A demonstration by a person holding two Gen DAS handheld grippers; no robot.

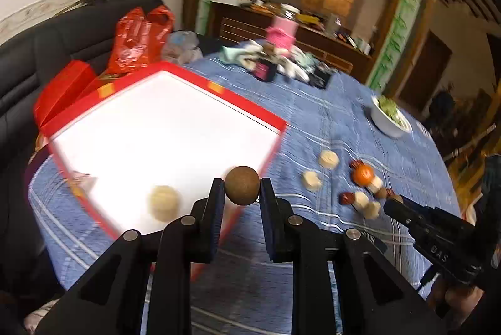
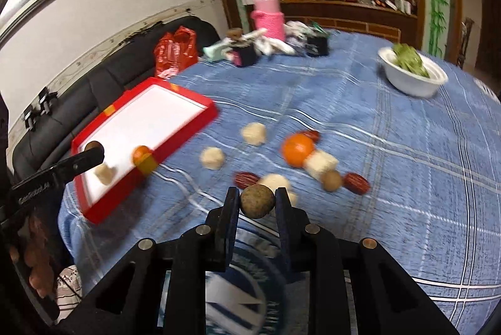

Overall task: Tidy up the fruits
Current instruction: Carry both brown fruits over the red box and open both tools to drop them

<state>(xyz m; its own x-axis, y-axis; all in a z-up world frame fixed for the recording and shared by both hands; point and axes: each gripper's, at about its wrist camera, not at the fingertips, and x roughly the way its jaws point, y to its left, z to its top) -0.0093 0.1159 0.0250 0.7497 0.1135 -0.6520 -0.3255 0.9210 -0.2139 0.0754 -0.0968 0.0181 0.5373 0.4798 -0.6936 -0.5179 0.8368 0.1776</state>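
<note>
Our left gripper (image 1: 241,185) squeezed a brown round fruit (image 1: 242,185) over the corner of the red tray (image 1: 247,106), and our right gripper (image 2: 256,201) pinched another brown ball (image 2: 257,201) above the blue cloth (image 2: 391,178). More snacks and an orange (image 2: 297,149) lay scattered nearby.

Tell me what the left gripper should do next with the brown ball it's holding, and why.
Probably lower it and let go. The left gripper is shut on a round brown fruit over the red tray's near corner, where a pale piece already lies.
</note>
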